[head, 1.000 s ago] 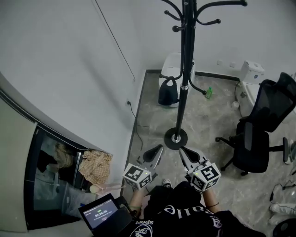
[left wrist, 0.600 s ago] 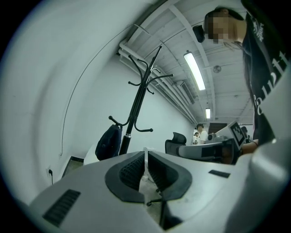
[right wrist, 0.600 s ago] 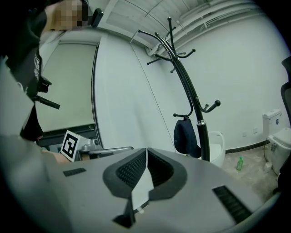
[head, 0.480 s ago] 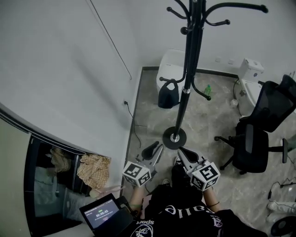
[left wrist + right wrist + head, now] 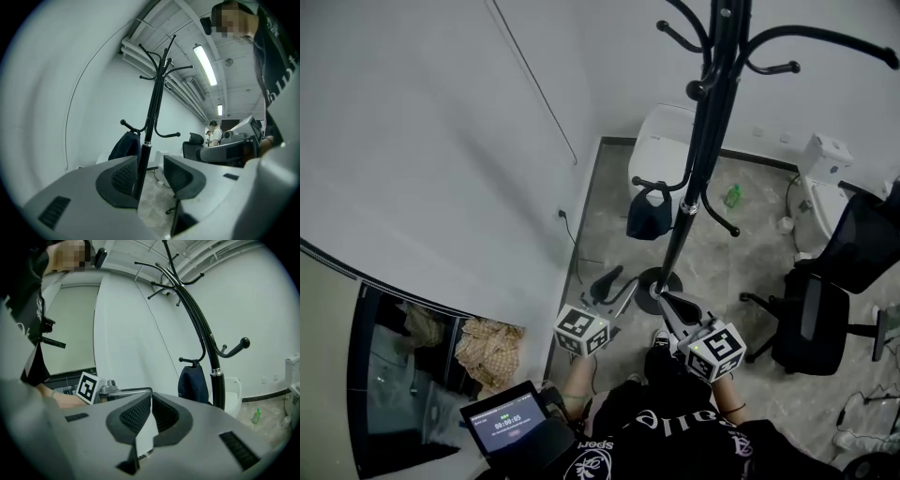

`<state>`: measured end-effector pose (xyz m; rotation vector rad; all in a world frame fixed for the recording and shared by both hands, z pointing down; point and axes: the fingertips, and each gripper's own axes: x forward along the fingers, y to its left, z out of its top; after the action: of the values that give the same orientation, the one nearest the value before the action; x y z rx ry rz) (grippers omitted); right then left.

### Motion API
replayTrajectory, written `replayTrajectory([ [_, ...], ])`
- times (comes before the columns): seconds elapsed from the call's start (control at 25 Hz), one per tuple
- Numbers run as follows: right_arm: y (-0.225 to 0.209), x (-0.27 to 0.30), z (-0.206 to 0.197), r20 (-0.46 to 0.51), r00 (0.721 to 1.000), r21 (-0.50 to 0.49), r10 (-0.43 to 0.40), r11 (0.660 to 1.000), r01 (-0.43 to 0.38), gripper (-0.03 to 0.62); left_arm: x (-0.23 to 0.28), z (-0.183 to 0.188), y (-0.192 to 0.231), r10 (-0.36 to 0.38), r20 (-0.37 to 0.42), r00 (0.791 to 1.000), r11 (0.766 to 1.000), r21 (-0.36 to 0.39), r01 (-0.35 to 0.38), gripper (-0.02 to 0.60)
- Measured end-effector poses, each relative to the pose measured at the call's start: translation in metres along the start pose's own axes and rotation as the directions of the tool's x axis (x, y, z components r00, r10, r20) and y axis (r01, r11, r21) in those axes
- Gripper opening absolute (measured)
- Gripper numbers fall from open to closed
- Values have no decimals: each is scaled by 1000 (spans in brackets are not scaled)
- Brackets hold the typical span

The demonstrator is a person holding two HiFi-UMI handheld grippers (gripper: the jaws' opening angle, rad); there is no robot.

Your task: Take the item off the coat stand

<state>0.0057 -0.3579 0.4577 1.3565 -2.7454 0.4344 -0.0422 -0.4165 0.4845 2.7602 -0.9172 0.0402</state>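
A tall black coat stand (image 5: pixel 694 178) rises from a round base on the marble floor. A dark blue bag (image 5: pixel 649 214) hangs from one of its low hooks. My left gripper (image 5: pixel 617 284) is held low in front of the base, well short of the bag. Its jaws are opening and nothing is between them. The left gripper view shows the pole (image 5: pixel 152 117) through the gap of the left gripper (image 5: pixel 150 176), with the bag (image 5: pixel 125 146) left of it. My right gripper (image 5: pixel 666 300) is beside it, shut and empty. In the right gripper view, the bag (image 5: pixel 192 383) hangs ahead of the right gripper (image 5: pixel 151 399).
A wall runs along the left. A white bin (image 5: pixel 661 141) stands behind the stand, and a green bottle (image 5: pixel 732 195) sits on the floor. A black office chair (image 5: pixel 825 300) is at the right. A small screen (image 5: pixel 504 427) is by my left arm.
The view has come nearer to the coat stand, and both grippers have moved toward its base. The left jaws have gone from shut to parted.
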Motion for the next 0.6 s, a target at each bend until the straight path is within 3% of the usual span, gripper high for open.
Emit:
replayTrajectory([
  [0.36,-48,32,24,-5,998,-27,65,997,-65,18,82,12,67,55,-53,997,998,37,-53,244],
  [0.6,-71,42,27,-14,996,-23,84,996,-84,18,128,-2,82,-3,-164,986,994,109,22,275],
])
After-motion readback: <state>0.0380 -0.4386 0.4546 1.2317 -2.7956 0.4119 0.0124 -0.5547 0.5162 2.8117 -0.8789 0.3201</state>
